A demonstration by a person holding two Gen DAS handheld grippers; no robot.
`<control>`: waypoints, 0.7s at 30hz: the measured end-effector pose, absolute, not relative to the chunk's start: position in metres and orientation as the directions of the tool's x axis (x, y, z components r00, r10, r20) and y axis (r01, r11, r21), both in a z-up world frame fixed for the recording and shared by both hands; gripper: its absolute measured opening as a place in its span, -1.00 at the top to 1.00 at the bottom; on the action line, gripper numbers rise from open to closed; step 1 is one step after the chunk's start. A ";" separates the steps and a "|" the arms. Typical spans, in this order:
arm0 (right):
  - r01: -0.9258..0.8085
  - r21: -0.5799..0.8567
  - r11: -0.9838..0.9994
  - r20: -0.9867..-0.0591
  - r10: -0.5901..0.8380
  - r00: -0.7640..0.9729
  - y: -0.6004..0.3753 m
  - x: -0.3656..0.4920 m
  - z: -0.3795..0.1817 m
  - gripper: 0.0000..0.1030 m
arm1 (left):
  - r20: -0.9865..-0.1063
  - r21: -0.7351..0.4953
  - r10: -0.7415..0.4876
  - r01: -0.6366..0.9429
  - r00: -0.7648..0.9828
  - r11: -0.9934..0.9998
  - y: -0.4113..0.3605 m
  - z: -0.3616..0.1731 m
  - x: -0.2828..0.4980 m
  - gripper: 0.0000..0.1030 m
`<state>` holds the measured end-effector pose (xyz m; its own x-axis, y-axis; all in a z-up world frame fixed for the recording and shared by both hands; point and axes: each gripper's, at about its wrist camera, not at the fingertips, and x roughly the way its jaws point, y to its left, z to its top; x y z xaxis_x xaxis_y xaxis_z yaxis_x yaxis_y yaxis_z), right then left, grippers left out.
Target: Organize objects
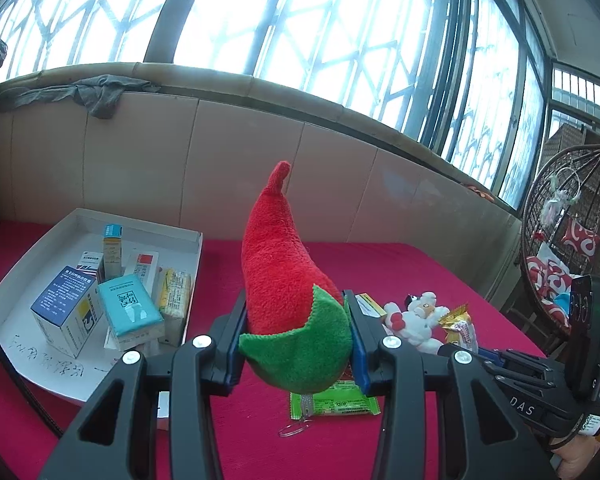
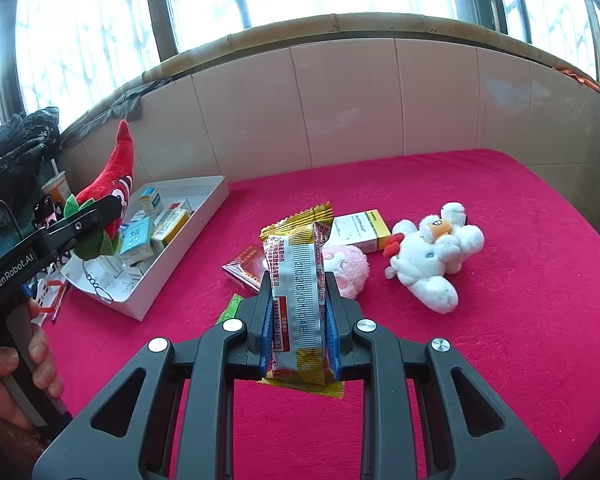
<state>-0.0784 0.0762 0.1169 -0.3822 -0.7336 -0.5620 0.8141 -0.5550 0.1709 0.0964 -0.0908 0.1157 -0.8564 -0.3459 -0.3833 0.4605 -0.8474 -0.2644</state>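
My left gripper (image 1: pixel 296 320) is shut on a red plush chili pepper (image 1: pixel 276 256) with a green cap and holds it upright above the red cloth. It also shows in the right wrist view (image 2: pixel 112 184), beside the white box. My right gripper (image 2: pixel 298 312) is shut on a yellow and silver snack packet (image 2: pixel 298 292), lifted off the cloth. The white box (image 1: pixel 40 248) holds several medicine boxes (image 1: pixel 130 310). A white plush toy (image 2: pixel 432 256), a pink plush (image 2: pixel 350 268), a white and yellow medicine box (image 2: pixel 362 228), a red packet (image 2: pixel 246 268) and a green sachet (image 1: pixel 336 400) lie on the cloth.
The red cloth (image 2: pixel 500 360) covers the surface up to a tiled wall (image 2: pixel 340 100) under barred windows. A hanging wicker chair (image 1: pixel 572 216) stands at the right. A black bag (image 2: pixel 16 144) and a cup (image 2: pixel 58 188) sit at the far left.
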 end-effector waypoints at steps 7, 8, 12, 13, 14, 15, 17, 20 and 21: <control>0.817 0.171 -0.551 -0.565 -0.734 -0.376 0.076 -0.078 0.116 0.60 | -0.386 -0.273 -0.346 0.464 -0.855 -0.843 -0.093 0.115 0.098 0.18; 0.817 0.170 -0.551 -0.565 -0.734 -0.377 0.076 -0.078 0.116 0.60 | -0.386 -0.274 -0.346 0.464 -0.855 -0.842 -0.093 0.115 0.098 0.18; 0.818 0.170 -0.549 -0.566 -0.734 -0.375 0.076 -0.077 0.115 0.60 | -0.384 -0.275 -0.348 0.466 -0.855 -0.841 -0.094 0.114 0.099 0.18; 0.818 0.171 -0.550 -0.565 -0.734 -0.376 0.076 -0.077 0.115 0.60 | -0.383 -0.277 -0.350 0.468 -0.855 -0.840 -0.095 0.114 0.100 0.18; 0.818 0.171 -0.550 -0.566 -0.734 -0.375 0.076 -0.077 0.115 0.60 | -0.383 -0.279 -0.351 0.469 -0.855 -0.838 -0.096 0.114 0.100 0.18; 0.818 0.171 -0.548 -0.566 -0.735 -0.374 0.076 -0.077 0.115 0.60 | -0.383 -0.280 -0.352 0.470 -0.854 -0.837 -0.097 0.114 0.101 0.18; 0.820 0.170 -0.546 -0.567 -0.735 -0.372 0.076 -0.076 0.114 0.60 | -0.383 -0.283 -0.354 0.473 -0.853 -0.834 -0.098 0.114 0.102 0.18; 0.822 0.169 -0.544 -0.570 -0.734 -0.369 0.075 -0.076 0.114 0.60 | -0.385 -0.285 -0.354 0.475 -0.852 -0.833 -0.099 0.113 0.104 0.18; 0.823 0.170 -0.543 -0.571 -0.735 -0.367 0.074 -0.076 0.113 0.60 | -0.385 -0.285 -0.354 0.475 -0.852 -0.832 -0.099 0.113 0.104 0.18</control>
<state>-0.0756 0.0743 0.1132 -0.3669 -0.7346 -0.5708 0.8226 -0.5427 0.1697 0.1043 -0.0989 0.1127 -0.8520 -0.3544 -0.3855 0.4752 -0.8325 -0.2850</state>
